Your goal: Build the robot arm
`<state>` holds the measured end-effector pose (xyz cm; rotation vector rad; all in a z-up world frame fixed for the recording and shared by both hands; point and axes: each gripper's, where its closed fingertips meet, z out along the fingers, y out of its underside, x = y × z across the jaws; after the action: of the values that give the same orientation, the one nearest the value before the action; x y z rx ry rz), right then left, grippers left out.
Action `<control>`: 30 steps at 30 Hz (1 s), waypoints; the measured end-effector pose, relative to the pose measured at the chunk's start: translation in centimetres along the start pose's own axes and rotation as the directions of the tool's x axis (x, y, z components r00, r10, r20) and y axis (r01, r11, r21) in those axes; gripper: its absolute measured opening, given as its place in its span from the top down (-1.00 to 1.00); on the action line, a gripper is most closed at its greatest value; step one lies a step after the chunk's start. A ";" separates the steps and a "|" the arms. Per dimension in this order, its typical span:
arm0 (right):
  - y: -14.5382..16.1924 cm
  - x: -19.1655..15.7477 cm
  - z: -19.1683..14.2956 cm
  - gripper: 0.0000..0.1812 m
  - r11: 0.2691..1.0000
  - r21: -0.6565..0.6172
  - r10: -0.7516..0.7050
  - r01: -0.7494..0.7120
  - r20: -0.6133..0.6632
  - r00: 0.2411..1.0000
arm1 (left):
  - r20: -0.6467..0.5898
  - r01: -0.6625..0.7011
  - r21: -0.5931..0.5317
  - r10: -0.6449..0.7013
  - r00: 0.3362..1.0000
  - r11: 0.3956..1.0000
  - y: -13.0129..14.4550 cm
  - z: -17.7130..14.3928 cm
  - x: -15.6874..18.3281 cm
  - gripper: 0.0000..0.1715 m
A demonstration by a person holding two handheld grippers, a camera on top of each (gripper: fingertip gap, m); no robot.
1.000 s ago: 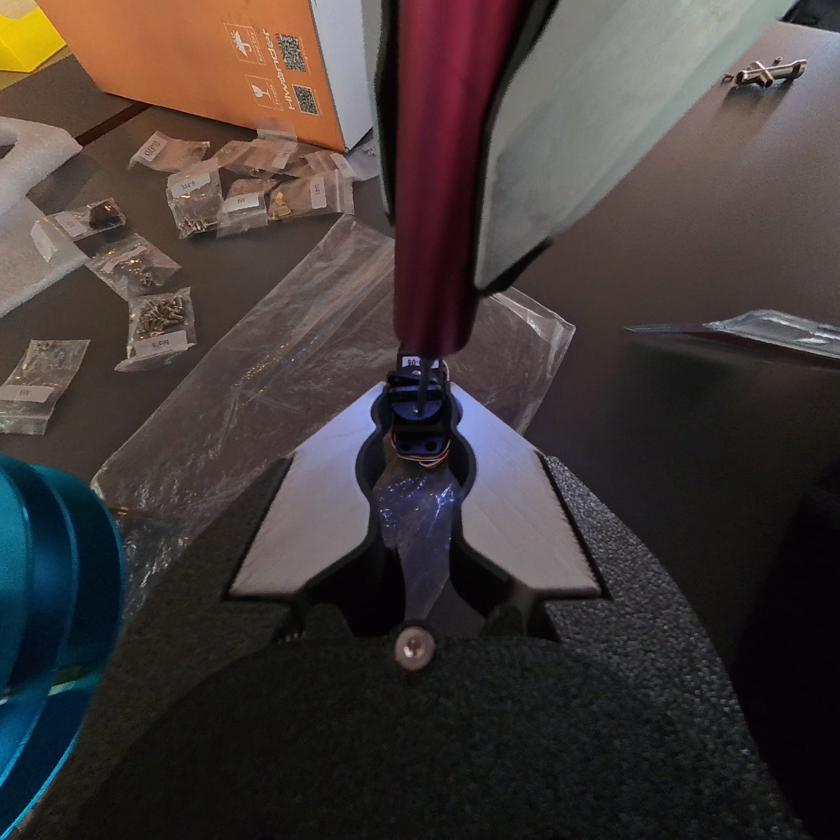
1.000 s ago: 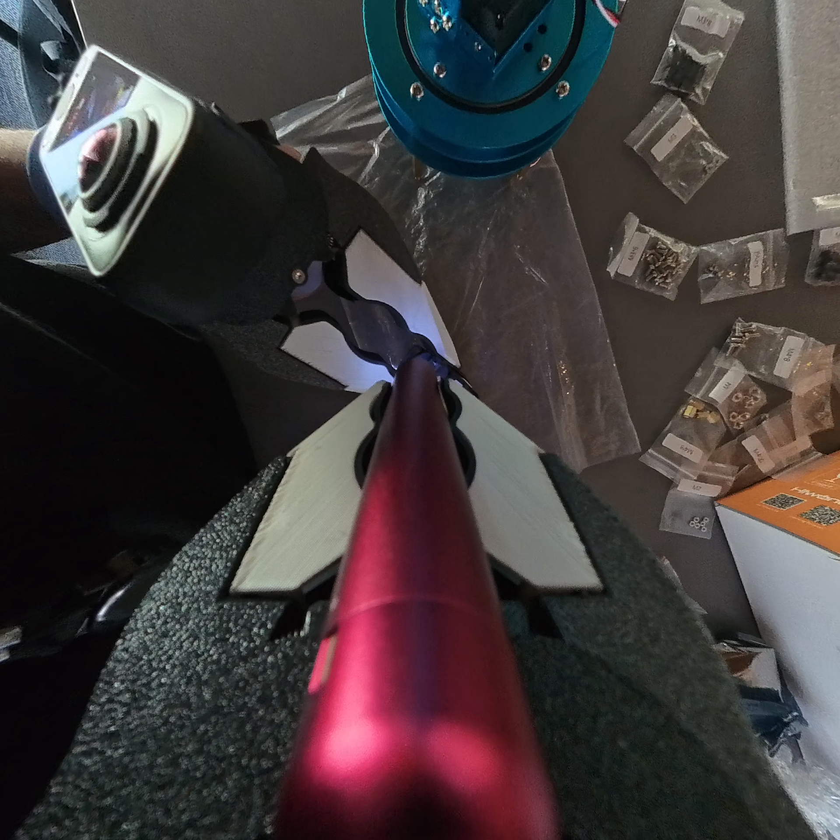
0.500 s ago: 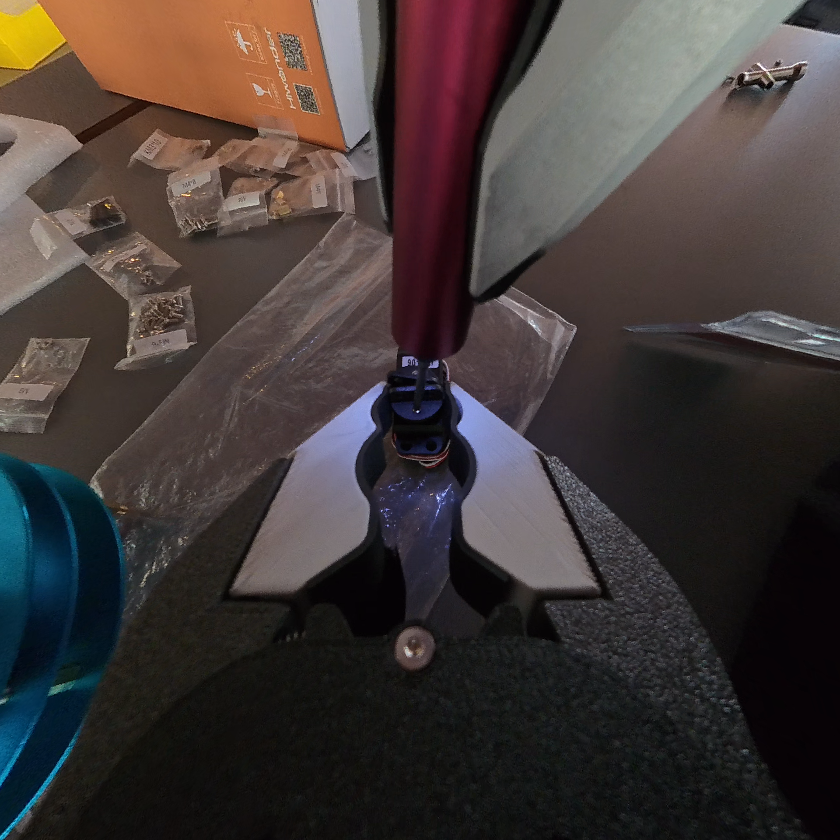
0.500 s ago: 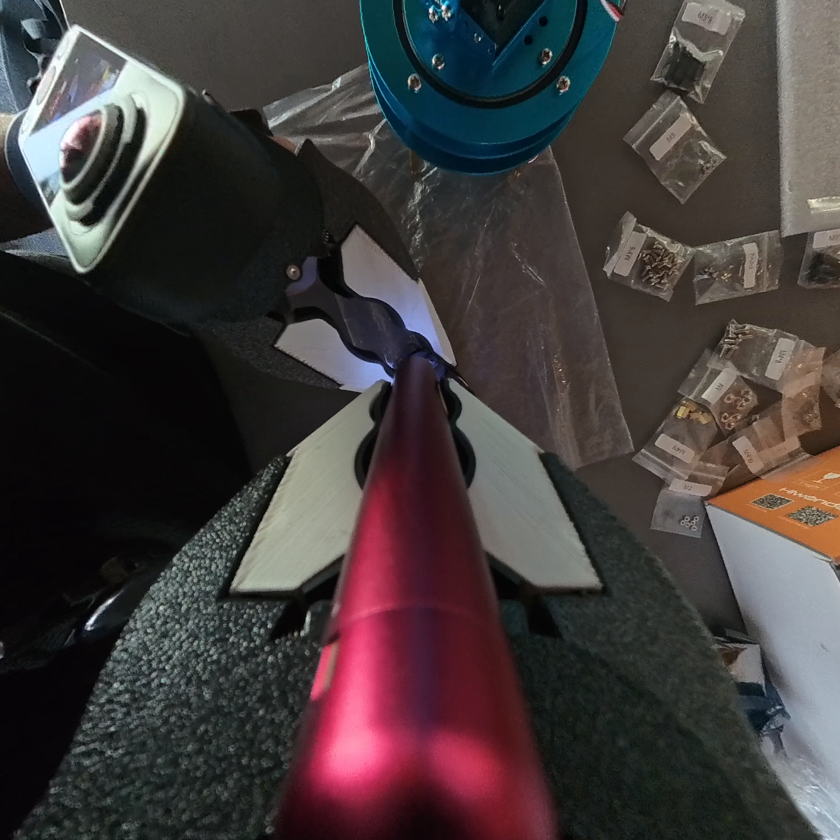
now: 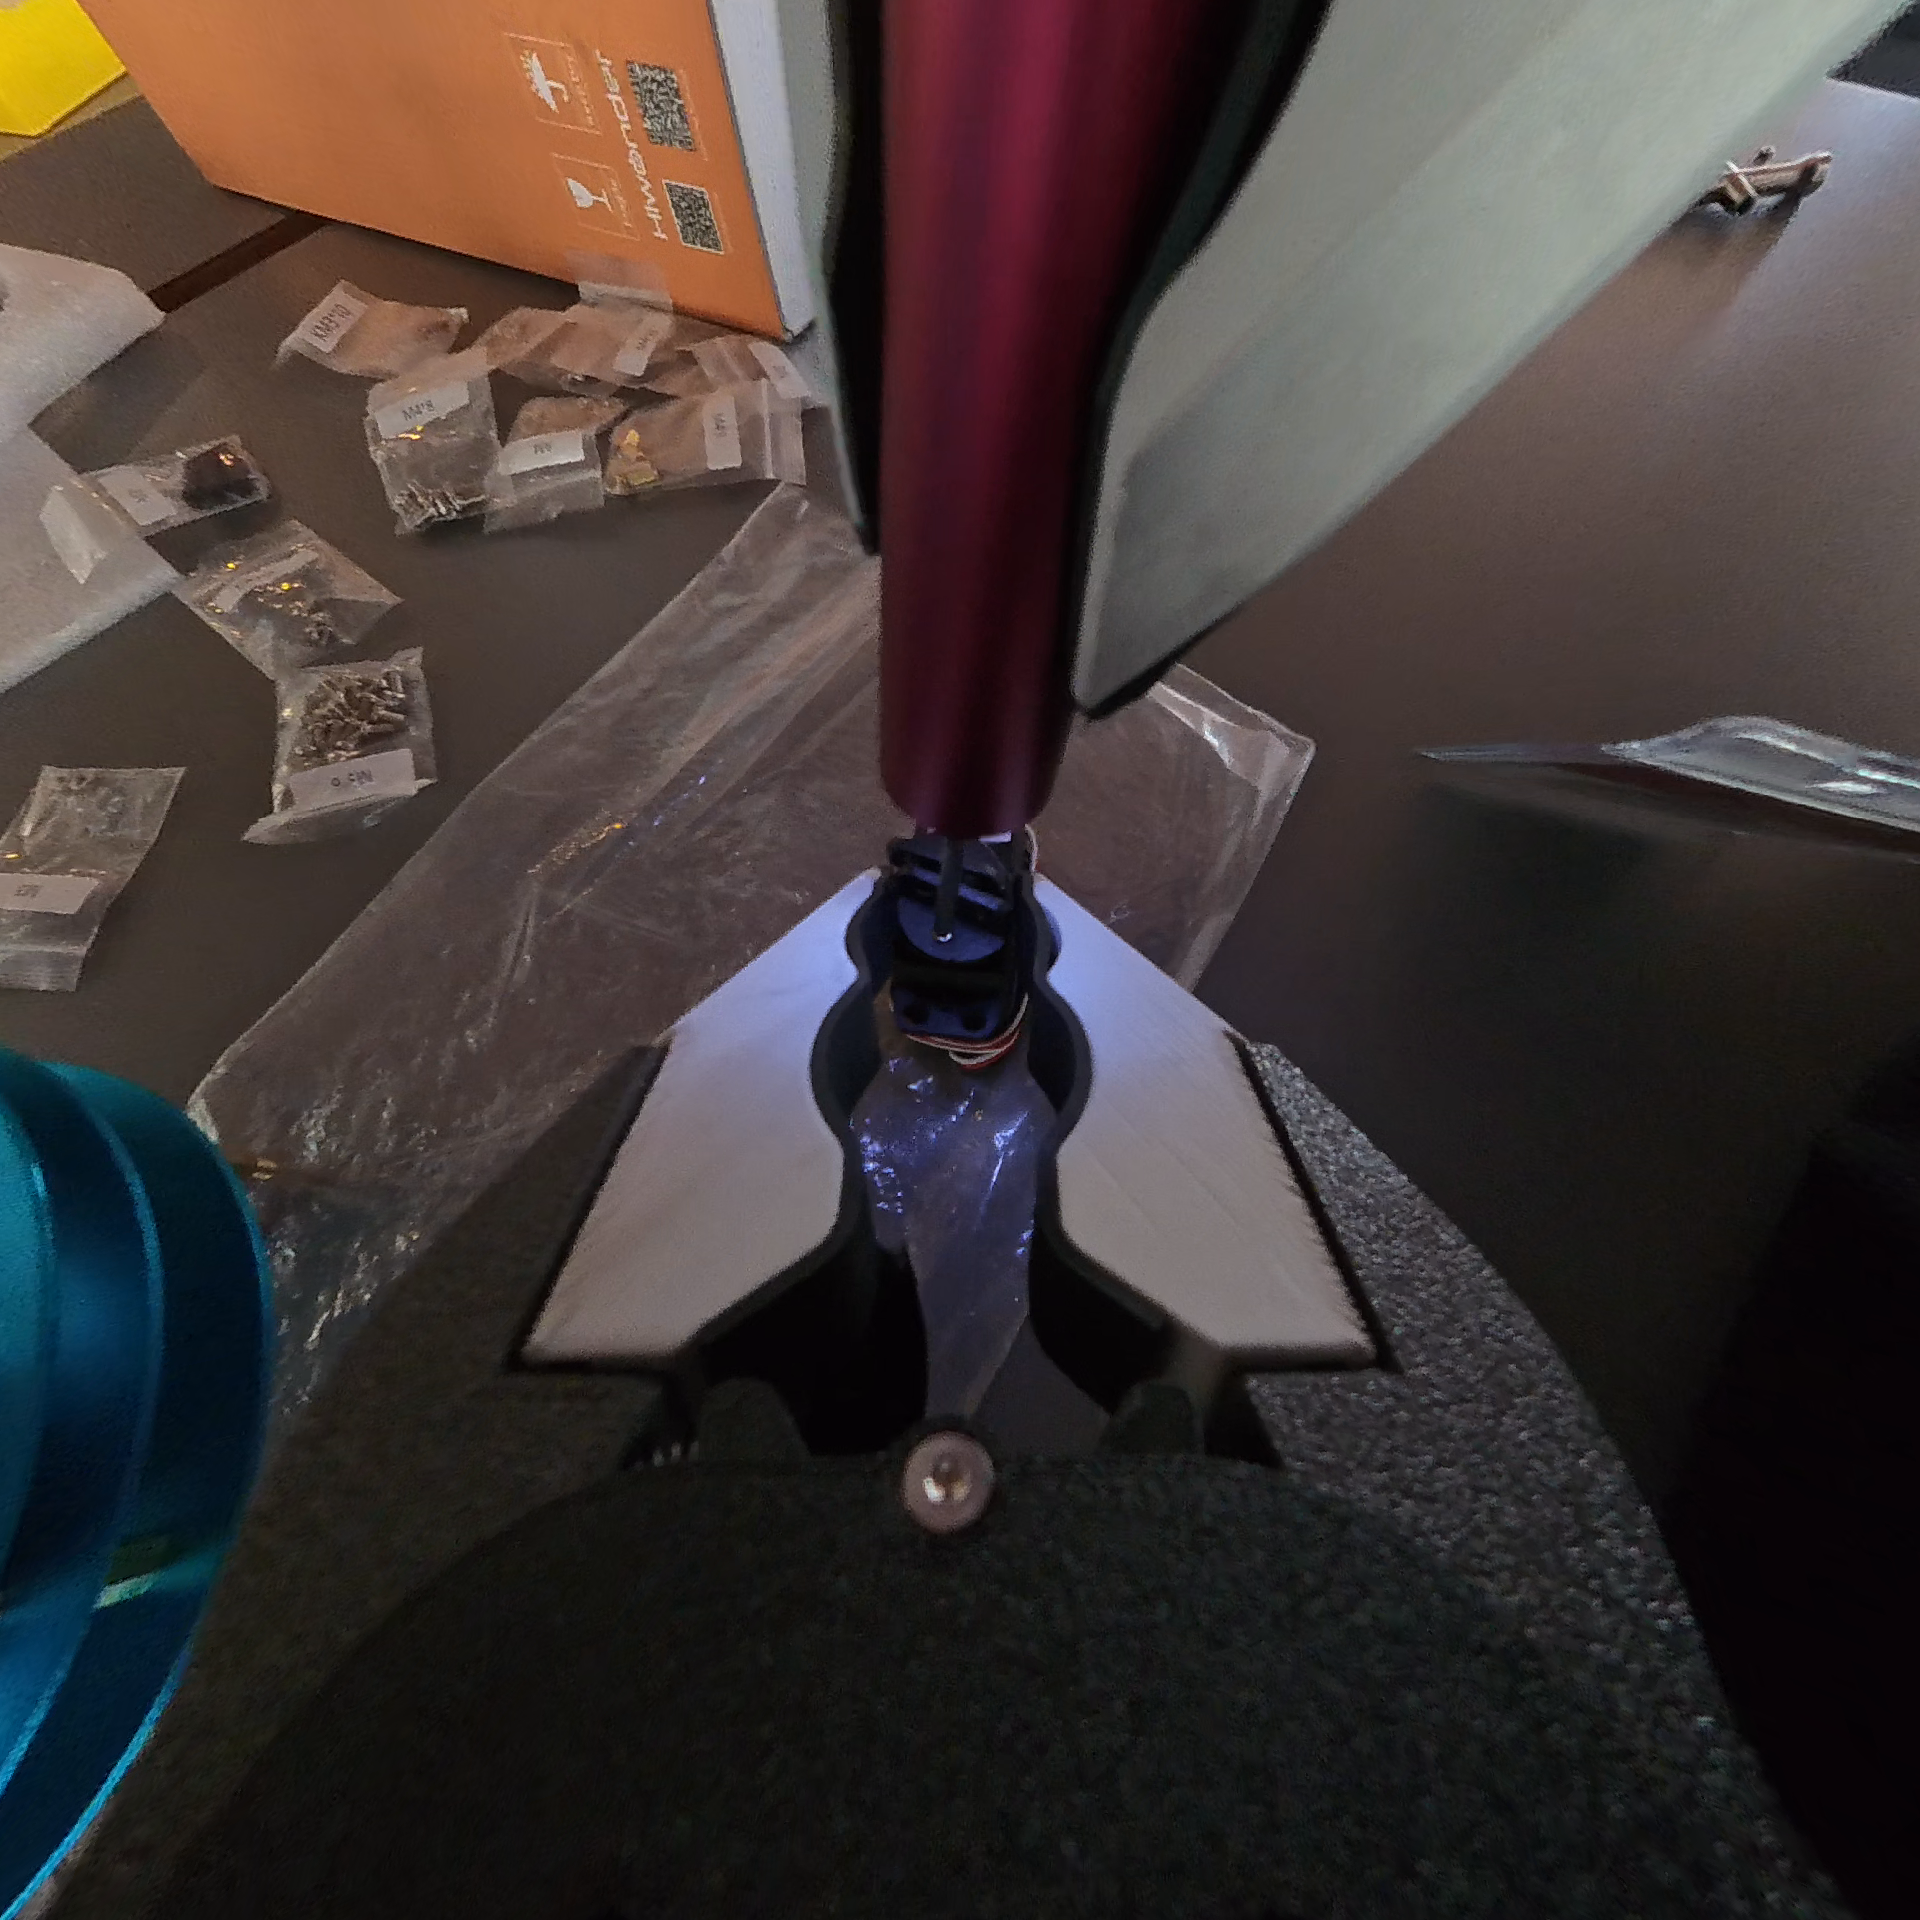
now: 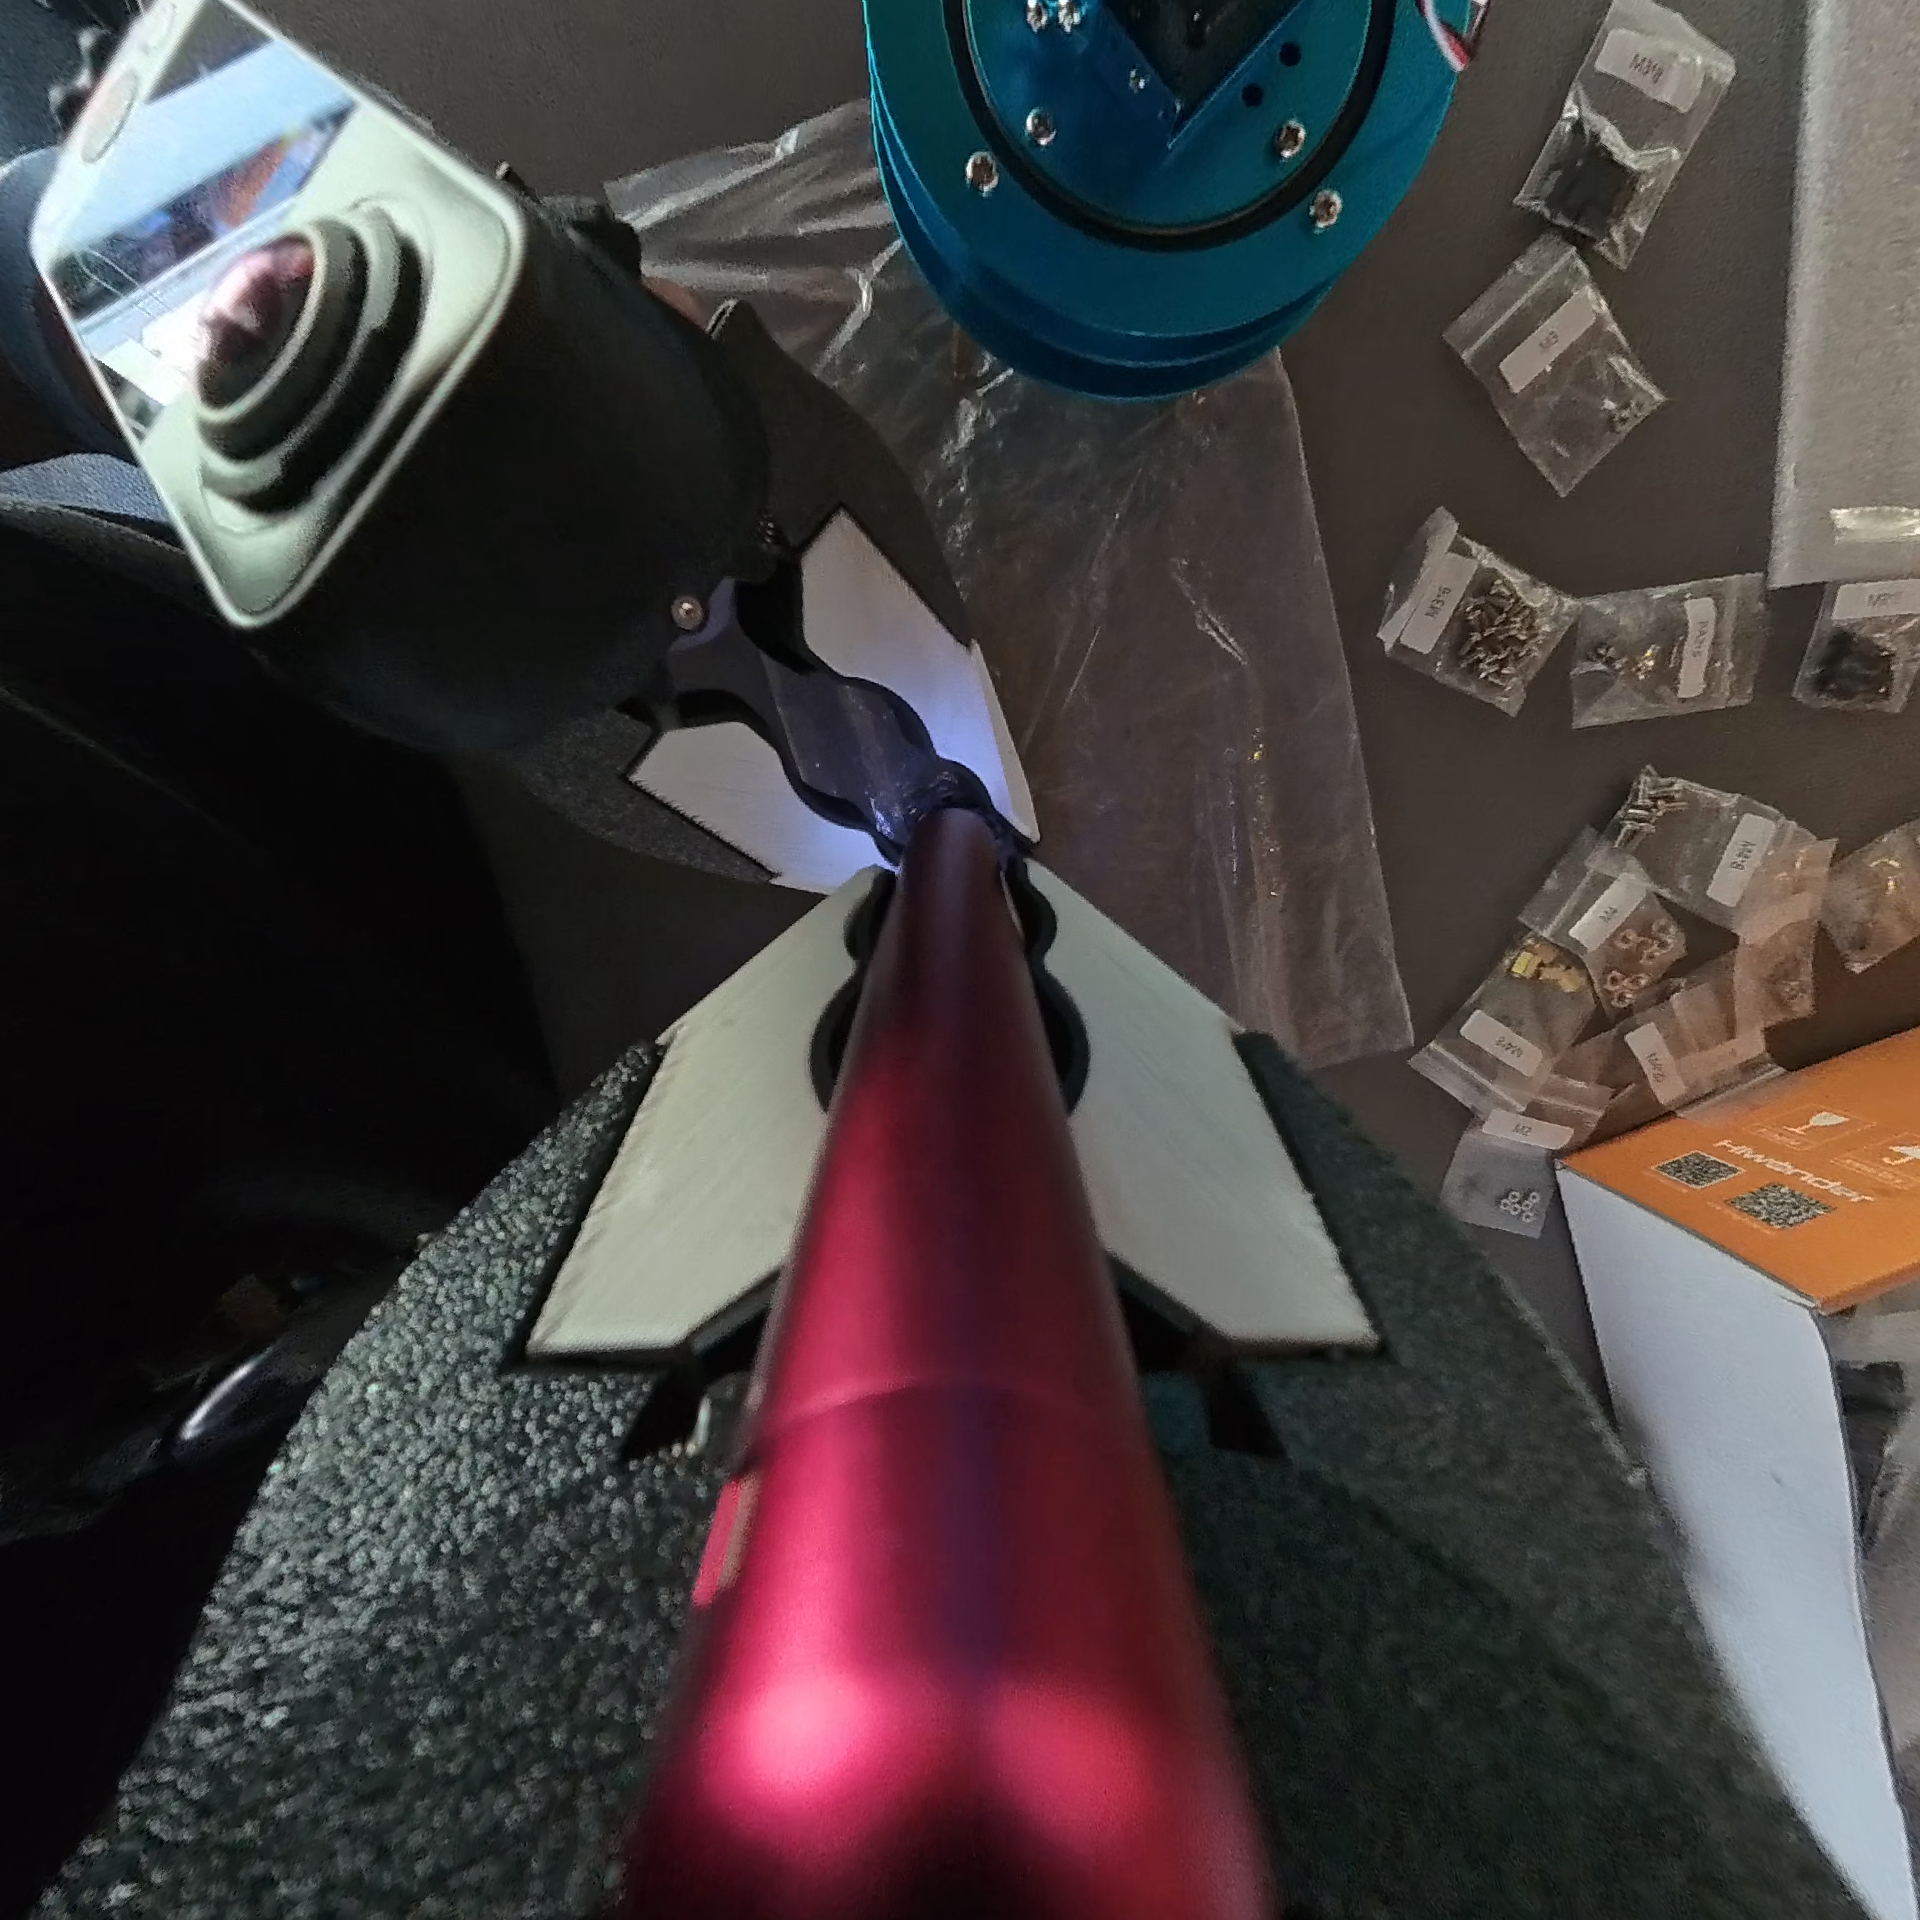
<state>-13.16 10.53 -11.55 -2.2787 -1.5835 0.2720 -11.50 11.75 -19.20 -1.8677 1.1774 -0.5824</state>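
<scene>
My left gripper is shut on a small black motor part with red and white wires, still partly in a crumpled clear wrap. My right gripper is shut on a red powered screwdriver. In the left wrist view the screwdriver comes down from above. Its thin bit rests on the part's round face. In the right wrist view the left gripper meets the screwdriver tip, and the part is mostly hidden behind it.
A blue round metal base stands close by, at the left edge in the left wrist view. A flat clear bag lies under the grippers. Several small screw bags, an orange box and white foam lie beyond. The grippers' ends are close to 8 centimeters from one another.
The screwdriver has come down slightly onto the part and now covers its small white label. Both grippers keep their hold and have barely shifted.
</scene>
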 end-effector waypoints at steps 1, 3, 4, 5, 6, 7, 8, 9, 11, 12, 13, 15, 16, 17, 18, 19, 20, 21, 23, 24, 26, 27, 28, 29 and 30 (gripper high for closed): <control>0.0 0.1 0.0 0.73 1.000 0.002 0.012 -0.012 0.004 1.000 | 0.001 -0.001 0.000 0.001 1.000 1.000 0.0 0.0 0.0 0.74; 0.0 0.1 0.0 0.74 1.000 0.004 0.018 -0.018 0.009 1.000 | 0.003 -0.002 0.000 0.002 1.000 1.000 0.0 0.0 0.0 0.75; 0.0 0.1 0.0 0.74 1.000 0.006 0.021 -0.021 0.009 1.000 | 0.001 -0.001 0.000 0.001 1.000 1.000 0.0 0.0 0.0 0.74; 0.1 0.0 0.0 0.73 1.000 0.006 0.017 -0.017 0.012 1.000 | -0.001 -0.002 0.000 0.002 1.000 1.000 0.0 0.0 0.0 0.74; 0.1 0.0 0.0 0.73 1.000 0.003 0.001 -0.002 0.009 1.000 | -0.002 -0.003 0.000 0.003 1.000 1.000 0.0 0.0 0.1 0.74; 0.0 0.1 0.0 0.73 1.000 0.000 0.002 -0.002 0.006 1.000 | -0.001 -0.002 -0.001 0.002 1.000 1.000 0.0 0.0 0.0 0.74; 0.0 0.1 0.0 0.73 1.000 0.001 0.007 -0.007 0.003 1.000 | -0.002 -0.001 -0.001 0.001 1.000 1.000 0.0 0.0 0.0 0.74; -0.1 0.1 0.0 0.74 1.000 0.005 0.007 -0.007 0.000 1.000 | -0.002 -0.001 -0.001 0.001 1.000 1.000 0.0 0.0 0.0 0.74; -0.1 0.1 0.0 0.73 1.000 0.020 0.002 -0.002 0.000 1.000 | -0.001 -0.003 -0.001 0.003 1.000 1.000 0.0 0.0 0.0 0.75; -0.1 0.1 0.0 0.74 0.999 0.029 0.018 -0.018 0.009 1.000 | 0.000 -0.008 -0.001 0.008 1.000 1.000 0.0 0.0 0.0 0.75; 0.0 0.2 -0.1 0.73 0.999 0.040 0.018 -0.019 0.014 1.000 | 0.001 -0.012 -0.001 0.012 1.000 1.000 0.0 0.1 0.0 0.75; 0.1 0.2 -0.3 0.74 0.998 0.061 0.005 -0.006 0.014 1.000 | -0.004 -0.016 0.000 0.016 1.000 1.000 -0.1 0.1 0.1 0.75; 0.2 0.2 -0.4 0.74 0.997 0.072 0.004 -0.005 0.012 1.000 | -0.008 -0.017 0.000 0.017 1.000 1.000 -0.1 0.1 0.2 0.75; 0.4 0.2 -0.5 0.74 0.997 0.083 0.005 -0.006 0.008 1.000 | -0.009 -0.020 -0.002 0.020 1.000 1.000 -0.1 0.1 0.2 0.75; 0.6 0.2 -0.6 0.73 0.996 0.092 0.010 -0.011 0.005 1.000 | -0.009 -0.027 -0.003 0.027 1.000 1.000 -0.2 0.2 0.3 0.74; 0.8 0.3 -0.8 0.74 0.994 0.105 0.013 -0.013 -0.002 1.000 | -0.011 -0.032 -0.003 0.032 0.999 0.999 -0.3 0.2 0.4 0.75; 1.0 0.2 -1.0 0.74 0.993 0.117 0.007 -0.006 -0.011 1.000 | -0.014 -0.037 -0.006 0.037 0.999 0.999 -0.4 0.4 0.6 0.74; 1.3 0.2 -1.1 0.72 0.992 0.125 0.004 -0.002 -0.020 1.000 | -0.013 -0.044 -0.008 0.044 0.999 0.999 -0.5 0.5 0.7 0.75; 0.8 0.6 -2.2 0.73 0.980 0.198 0.035 -0.027 -0.039 0.999 | -0.013 -0.044 -0.019 0.044 0.999 0.999 -0.2 0.7 0.6 0.74; 0.3 0.9 -3.2 0.73 0.963 0.262 0.070 -0.063 -0.019 0.997 | -0.019 -0.023 -0.021 0.023 1.000 1.000 -0.1 0.5 0.5 0.74; 0.0 1.5 -5.4 0.73 0.915 0.371 0.149 -0.160 0.058 0.987 | -0.026 -0.005 -0.029 0.004 1.000 1.000 0.1 0.3 0.4 0.74; 0.5 2.0 -6.3 0.73 0.887 0.421 0.176 -0.192 0.077 0.981 | -0.021 -0.012 -0.041 0.012 1.000 0.999 0.2 0.3 0.5 0.74; 1.3 2.5 -7.0 0.73 0.858 0.466 0.197 -0.214 0.085 0.977 | -0.019 -0.016 -0.062 0.015 1.000 0.998 0.3 0.3 0.5 0.75; 2.4 2.9 -7.5 0.73 0.831 0.500 0.222 -0.243 0.102 0.970 | -0.008 -0.008 -0.095 0.008 1.000 0.995 0.6 0.3 0.4 0.73; 3.7 3.0 -7.6 0.74 0.808 0.518 0.249 -0.282 0.134 0.959 | 0.026 -0.004 -0.118 0.007 1.000 0.993 0.6 0.0 0.0 0.59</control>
<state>-6.20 10.83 -5.89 -2.0391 -1.0251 0.7591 -11.80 11.57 -19.68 -1.9649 1.2224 -0.4930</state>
